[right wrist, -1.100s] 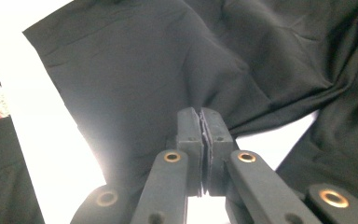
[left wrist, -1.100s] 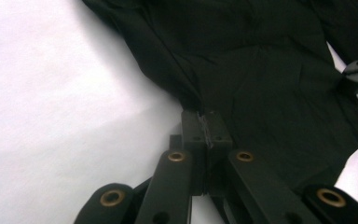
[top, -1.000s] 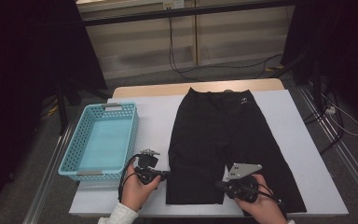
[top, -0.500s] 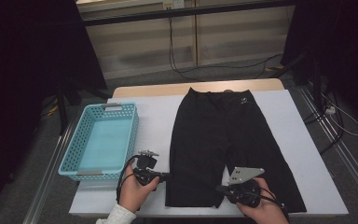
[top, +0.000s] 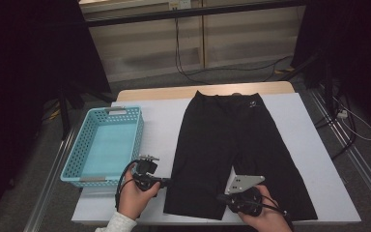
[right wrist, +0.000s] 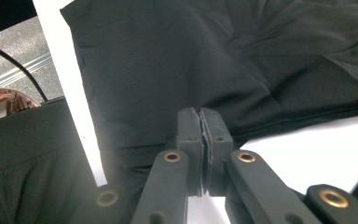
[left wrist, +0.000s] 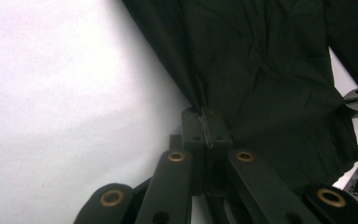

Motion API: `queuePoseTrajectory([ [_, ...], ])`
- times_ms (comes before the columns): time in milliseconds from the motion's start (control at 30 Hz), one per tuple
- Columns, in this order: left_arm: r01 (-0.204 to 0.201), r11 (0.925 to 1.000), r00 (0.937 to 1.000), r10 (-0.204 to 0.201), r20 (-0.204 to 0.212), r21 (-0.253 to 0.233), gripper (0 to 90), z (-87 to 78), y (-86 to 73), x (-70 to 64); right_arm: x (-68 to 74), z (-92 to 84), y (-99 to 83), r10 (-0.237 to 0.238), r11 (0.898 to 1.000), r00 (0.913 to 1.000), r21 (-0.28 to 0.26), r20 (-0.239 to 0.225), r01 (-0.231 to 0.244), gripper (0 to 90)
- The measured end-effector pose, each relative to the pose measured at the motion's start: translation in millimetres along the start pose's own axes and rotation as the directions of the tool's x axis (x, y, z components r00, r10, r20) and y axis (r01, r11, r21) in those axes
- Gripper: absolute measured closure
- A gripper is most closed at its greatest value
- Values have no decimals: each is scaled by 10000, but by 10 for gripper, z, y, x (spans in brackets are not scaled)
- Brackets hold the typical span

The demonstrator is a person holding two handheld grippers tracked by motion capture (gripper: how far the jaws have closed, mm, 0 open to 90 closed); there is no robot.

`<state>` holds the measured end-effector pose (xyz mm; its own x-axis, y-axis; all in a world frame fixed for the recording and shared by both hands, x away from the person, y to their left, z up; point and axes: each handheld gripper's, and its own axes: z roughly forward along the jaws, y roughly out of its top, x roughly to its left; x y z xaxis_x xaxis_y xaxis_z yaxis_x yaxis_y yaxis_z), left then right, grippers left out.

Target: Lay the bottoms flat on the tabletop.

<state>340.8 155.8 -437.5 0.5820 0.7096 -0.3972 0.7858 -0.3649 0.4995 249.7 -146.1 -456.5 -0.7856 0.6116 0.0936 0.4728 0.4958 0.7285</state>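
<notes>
**Black fabric pinched at both sides of one leg hem**

Black cloth sits clamped in both my grippers. My left gripper (left wrist: 204,128) is closed on the outer edge of the shorts (top: 232,145); my right gripper (right wrist: 203,126) is closed on the hem by the gap between the legs. To fold well, I judge I should lift both corners evenly and keep the hem taut, so the leg doesn't sag or twist. The shorts lie flat in the middle of the white table (top: 319,145), waistband toward the top of the frame, legs toward me, lightly creased. A pale blue basket (top: 107,145) waits at the left.
</notes>
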Motion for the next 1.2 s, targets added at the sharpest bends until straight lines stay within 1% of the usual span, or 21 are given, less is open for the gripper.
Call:
queuePoseTrajectory([
  [33, -4, 10000, 10000, 4, -10, 20, 900, 2, -2, 2, 6, 7, 0, -92, 9999, 10000, 46, -3, 92, 880],
  [267, 61, 9997, 10000, -59, -75, 253, 900, 33, -23, -5, 13, 6, -6, -79, 9999, 9999, 63, -75, 79, 881],
  [300, -20, 9995, 10000, 22, -68, 300, 900, 34, -24, -8, 9, 1, -8, -115, 9999, 9999, 85, -102, 116, 880],
  [433, -104, 9998, 9998, 107, -157, 190, 899, 32, -17, -19, -16, -22, -8, -20, 10000, 9999, 7, -108, 20, 875],
  [533, -118, 9998, 9998, 120, -157, 178, 887, 25, -16, -16, -15, -21, -6, -101, 9999, 9999, -15, -117, 100, 862],
  [600, -165, 9998, 9997, 166, -194, 90, 815, 25, -11, -15, -16, -32, 9, -214, 9998, 9997, -51, -121, 213, 807],
  [633, -219, 9998, 9996, 219, -185, -6, 773, 23, -5, -15, -18, -44, 20, -144, 9998, 9999, -139, -86, 143, 766],
  [667, -313, 9994, 9994, 311, -159, -118, 741, 19, 4, -14, -29, -57, 30, -117, 9996, 9999, -276, 2, 117, 730],
  [700, -321, 9989, 9994, 316, -163, -344, 698, 11, 19, -17, -45, -71, 41, -59, 9993, 9999, -374, 116, 64, 674],
  [733, -334, 9984, 9994, 327, -150, -458, 641, 5, 29, -19, -69, -84, 52, -17, 9987, 9994, -513, 337, 34, 632],
  [767, -415, 9975, 9991, 407, -150, -577, 604, -4, 44, -18, -84, -91, 57, 41, 9982, 9989, -604, 459, -13, 611],
  [833, -597, 9950, 9981, 581, -218, -805, 528, -18, 78, -19, -128, -100, 73, 327, 9965, 9976, -790, 604, -279, 571],
  [900, -865, 9912, 9959, 834, -347, -1007, 477, -25, 112, -15, -166, -94, 96, 495, 9948, 9954, -928, 820, -418, 533],
  [933, -965, 9891, 9949, 926, -401, -1114, 449, -28, 135, -11, -181, -89, 107, 493, 9945, 9948, -961, 888, -407, 523],
  [1033, -1084, 9860, 9934, 1026, -515, -1270, 399, -39, 192, 6, -228, -61, 163, 627, 9925, 9914, -1113, 1151, -498, 472],
  [1067, -1159, 9847, 9925, 1096, -545, -1302, 382, -44, 220, 13, -240, -52, 176, 645, 9921, 9911, -1148, 1168, -510, 460],
  [1133, -1252, 9818, 9912, 1175, -613, -1429, 353, -36, 263, 17, -270, -27, 209, 806, 9908, 9886, -1184, 1270, -655, 405],
  [1167, -1235, 9813, 9914, 1155, -616, -1477, 339, -34, 279, 16, -289, -7, 226, 869, 9904, 9870, -1191, 1355, -708, 382],
  [1200, -1312, 9790, 9901, 1215, -701, -1560, 327, -29, 303, 17, -302, 4, 236, 879, 9904, 9864, -1185, 1389, -716, 370],
])
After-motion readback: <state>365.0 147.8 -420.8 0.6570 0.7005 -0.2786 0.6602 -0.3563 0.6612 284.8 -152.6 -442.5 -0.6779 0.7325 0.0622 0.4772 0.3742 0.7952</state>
